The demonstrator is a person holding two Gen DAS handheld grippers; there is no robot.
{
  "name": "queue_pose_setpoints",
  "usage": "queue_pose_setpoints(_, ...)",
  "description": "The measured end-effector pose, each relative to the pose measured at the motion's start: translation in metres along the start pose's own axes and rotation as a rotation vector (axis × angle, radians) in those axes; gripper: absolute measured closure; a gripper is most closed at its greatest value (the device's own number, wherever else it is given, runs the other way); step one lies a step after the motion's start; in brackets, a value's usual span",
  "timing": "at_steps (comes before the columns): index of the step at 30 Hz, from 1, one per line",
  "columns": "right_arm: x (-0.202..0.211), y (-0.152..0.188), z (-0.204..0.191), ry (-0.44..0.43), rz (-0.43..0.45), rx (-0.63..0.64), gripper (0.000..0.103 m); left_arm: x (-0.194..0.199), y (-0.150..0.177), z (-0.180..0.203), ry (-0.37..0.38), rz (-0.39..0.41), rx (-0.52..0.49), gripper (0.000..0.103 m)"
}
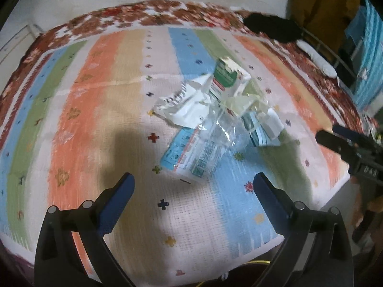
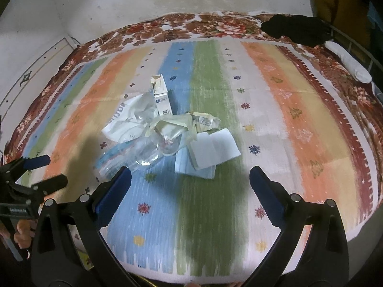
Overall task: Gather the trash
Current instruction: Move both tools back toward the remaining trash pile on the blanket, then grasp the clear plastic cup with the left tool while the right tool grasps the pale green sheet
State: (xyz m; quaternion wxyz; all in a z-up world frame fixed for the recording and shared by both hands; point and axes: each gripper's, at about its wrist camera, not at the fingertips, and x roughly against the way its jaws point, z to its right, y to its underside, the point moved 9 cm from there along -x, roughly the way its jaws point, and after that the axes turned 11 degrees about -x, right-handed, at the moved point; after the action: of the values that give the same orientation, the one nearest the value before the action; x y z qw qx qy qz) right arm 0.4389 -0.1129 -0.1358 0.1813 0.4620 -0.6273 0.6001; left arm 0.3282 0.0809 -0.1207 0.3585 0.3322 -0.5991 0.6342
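A heap of trash lies on a striped mat (image 1: 95, 110) on a bed. It holds a small white and green carton (image 1: 227, 79), a white crumpled bag (image 1: 186, 105), clear plastic wrap (image 1: 222, 129) and a blue-white packet (image 1: 191, 157). In the right wrist view the heap shows the carton (image 2: 161, 95), the white bag (image 2: 129, 119), clear plastic (image 2: 153, 150) and a folded white-blue cloth (image 2: 210, 150). My left gripper (image 1: 194, 186) is open and empty, just short of the heap. My right gripper (image 2: 190, 179) is open and empty, also short of it.
A floral bedspread (image 2: 191, 26) borders the mat. A black cloth (image 2: 296, 30) and a white roll (image 2: 349, 64) lie at the far right corner by a metal rail. The other gripper shows at the frame edges (image 1: 354, 150) (image 2: 31, 179). A white wall stands behind.
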Motion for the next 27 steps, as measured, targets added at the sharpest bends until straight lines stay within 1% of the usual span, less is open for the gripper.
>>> queue_pose_setpoints(3, -0.013, -0.003, -0.002, 0.01, -0.006, 0.015, 0.009, -0.01, -0.004, 0.003, 0.058, -0.012, -0.001, 0.006)
queue_pose_setpoints(8, -0.033, -0.011, -0.002, 0.017, -0.016, 0.004, 0.01, -0.024, -0.009, 0.01, 0.062, -0.004, -0.059, 0.007)
queue_pose_setpoints(12, -0.049, -0.016, -0.005, 0.019, -0.022, 0.021, 0.011, -0.033, -0.014, 0.014, 0.071, 0.005, -0.092, 0.007)
queue_pose_setpoints(14, -0.057, -0.018, -0.008, 0.012, -0.029, 0.027, 0.016, -0.037, -0.018, 0.014, 0.077, 0.017, -0.095, 0.007)
queue_pose_setpoints(17, -0.067, -0.021, -0.009, 0.001, -0.05, 0.005, 0.02, -0.046, -0.022, 0.012, 0.106, 0.006, -0.075, 0.009)
queue_pose_setpoints(19, -0.073, -0.022, -0.011, 0.01, -0.051, 0.021, 0.022, -0.053, -0.026, 0.014, 0.115, -0.001, -0.096, 0.011)
queue_pose_setpoints(22, -0.085, -0.023, -0.012, 0.014, -0.066, 0.032, 0.029, -0.062, -0.031, 0.015, 0.119, -0.001, -0.119, 0.013)
queue_pose_setpoints(27, -0.101, -0.027, -0.011, 0.006, -0.088, 0.042, 0.037, -0.073, -0.04, 0.014, 0.168, 0.019, -0.118, 0.016)
